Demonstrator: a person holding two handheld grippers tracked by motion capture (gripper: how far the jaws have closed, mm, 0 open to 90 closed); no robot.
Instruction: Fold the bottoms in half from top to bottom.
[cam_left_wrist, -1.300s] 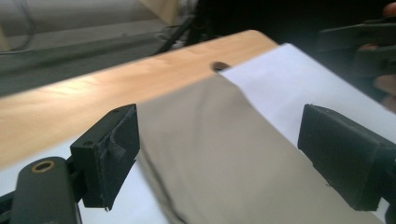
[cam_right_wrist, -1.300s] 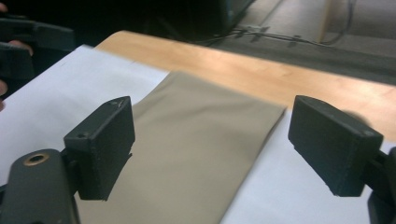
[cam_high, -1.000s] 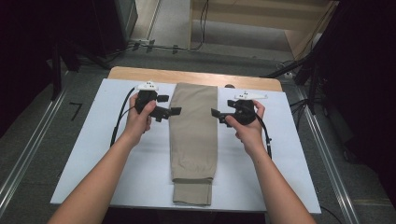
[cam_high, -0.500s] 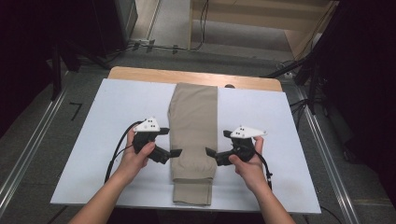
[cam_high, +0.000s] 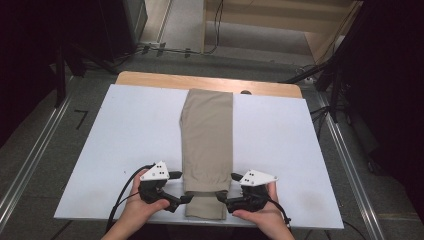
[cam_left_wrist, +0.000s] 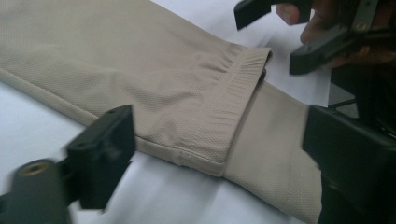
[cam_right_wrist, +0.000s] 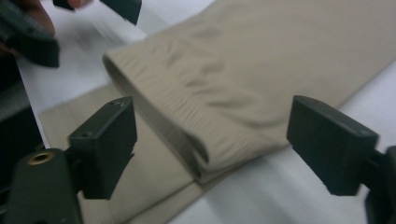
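Observation:
Folded beige trousers (cam_high: 207, 135) lie lengthwise down the middle of the white board (cam_high: 125, 135). Their top layer ends in a ribbed band (cam_left_wrist: 243, 79) a little short of the lower layer's near end (cam_high: 205, 207). My left gripper (cam_high: 181, 187) is open at the left side of that near end, with the folded edge between its jaws (cam_left_wrist: 224, 158). From the right side, my right gripper (cam_high: 228, 187) is open around the ribbed band's edge (cam_right_wrist: 217, 147). Neither pair of jaws presses the cloth. Each gripper view shows the other gripper (cam_left_wrist: 299, 32) (cam_right_wrist: 70, 18) across the trousers.
The board lies on a wooden table (cam_high: 150, 79) whose far edge shows behind it. Metal rails (cam_high: 30, 165) (cam_high: 350, 165) run along the floor on both sides. Cables and dark stands (cam_high: 325, 75) are behind the table. The board's near edge is just below both hands.
Both hands came back from the far end of the trousers to the near end. The grippers now straddle the ribbed band's corners. The trousers have not moved.

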